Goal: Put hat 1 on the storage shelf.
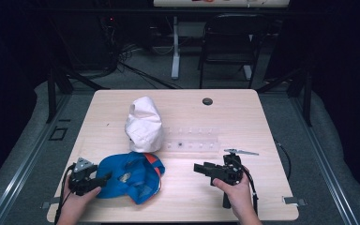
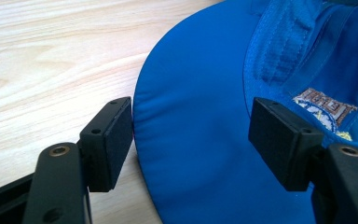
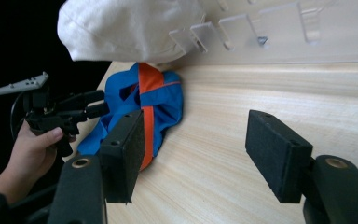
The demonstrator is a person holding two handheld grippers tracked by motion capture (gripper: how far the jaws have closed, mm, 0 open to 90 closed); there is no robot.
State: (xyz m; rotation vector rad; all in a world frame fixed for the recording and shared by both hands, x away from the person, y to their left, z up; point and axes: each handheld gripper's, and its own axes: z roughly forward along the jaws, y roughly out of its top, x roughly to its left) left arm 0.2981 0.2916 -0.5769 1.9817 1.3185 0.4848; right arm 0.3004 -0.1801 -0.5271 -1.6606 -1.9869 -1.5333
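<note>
A blue cap (image 1: 131, 176) with an orange stripe lies upside down near the table's front left; its brim (image 2: 200, 140) points toward my left gripper (image 1: 104, 179). In the left gripper view that gripper (image 2: 191, 126) is open, one jaw on each side of the brim and the left jaw at its edge. My right gripper (image 1: 199, 168) is open over bare wood, right of the cap, with nothing between its jaws (image 3: 196, 140). The right gripper view has the blue cap (image 3: 154, 98) and the left gripper (image 3: 93, 106) beyond. A white cap (image 1: 144, 124) sits behind the blue one.
A clear plastic rack (image 1: 192, 139) with several upright pegs lies right of the white cap (image 3: 126, 28). The wooden table (image 1: 243, 117) has a dark cable hole (image 1: 207, 101) at the back. A black chair (image 1: 229, 42) stands behind the table.
</note>
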